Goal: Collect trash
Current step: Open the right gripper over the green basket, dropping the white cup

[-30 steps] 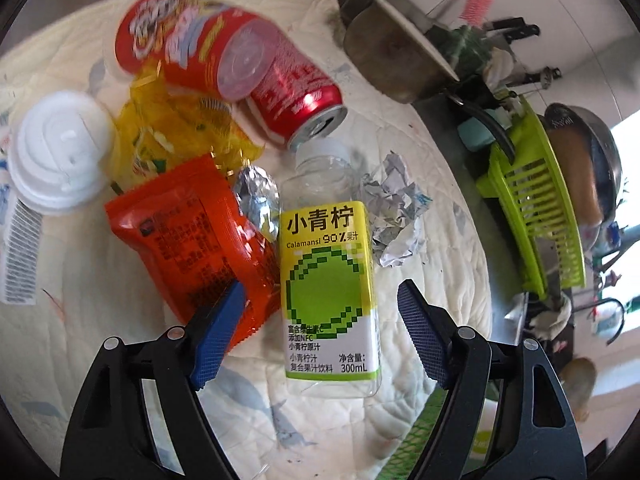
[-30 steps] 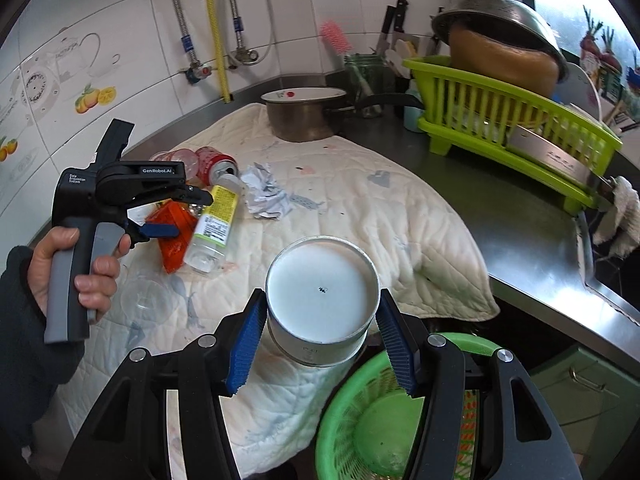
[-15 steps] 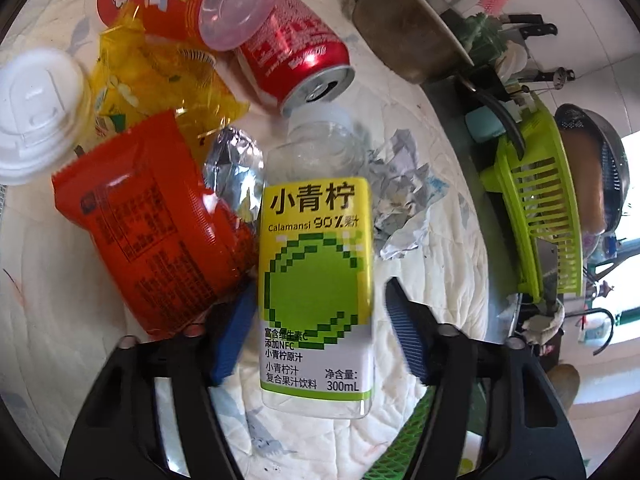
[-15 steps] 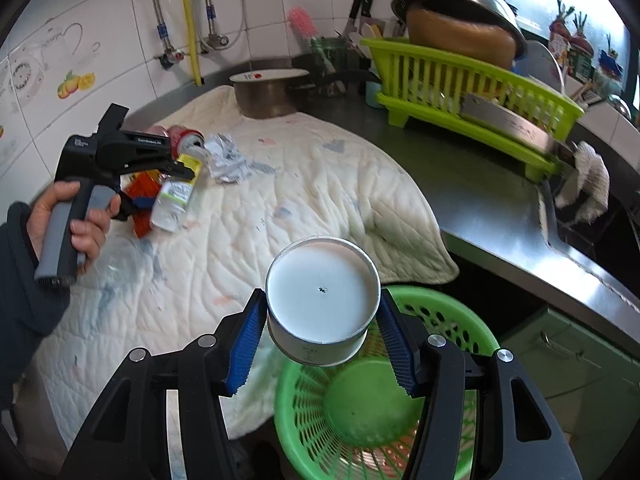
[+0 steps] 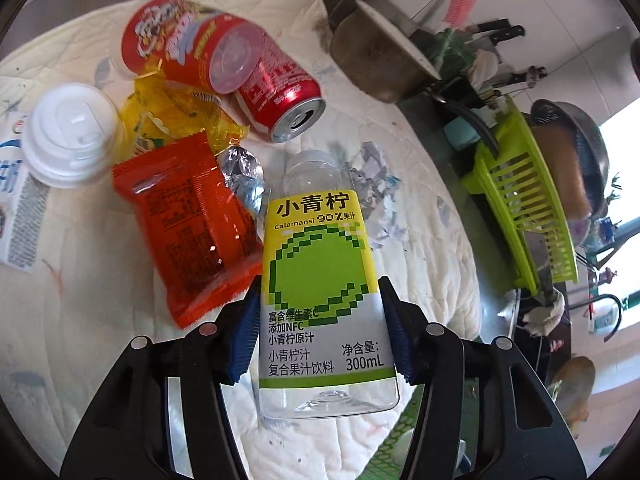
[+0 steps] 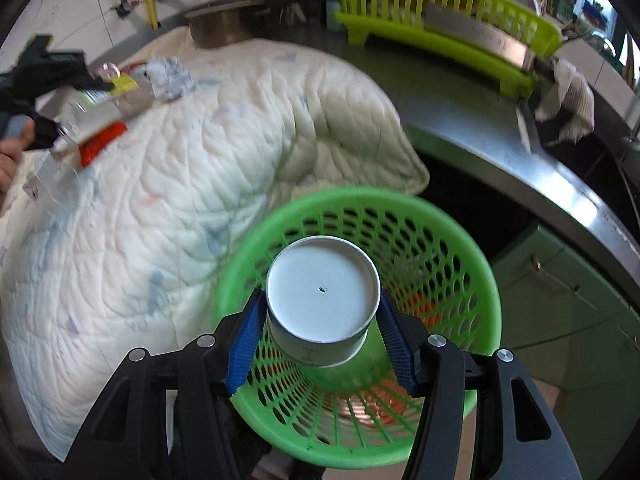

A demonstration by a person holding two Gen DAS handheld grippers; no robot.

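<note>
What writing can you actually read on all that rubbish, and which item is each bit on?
Juice bottle, on its label:
"小青柠"
"Calamansi 90%果汁"
"添加NFC"
"小青柠原汁"
"小青柠汁"
"复合果汁饮料"
"净含量: 300mL"
Red can: small white print, too blurred to read.
Orange packet: dark print, too small to read.
Red snack tube: big lettering, too warped to read.
White cup over the green basket: a faint mark on its side, unreadable.

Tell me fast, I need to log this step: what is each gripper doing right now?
Left gripper: jaws just closed on the juice bottle, gripping it.
Right gripper: shut on the paper cup, above the green basket.
</note>
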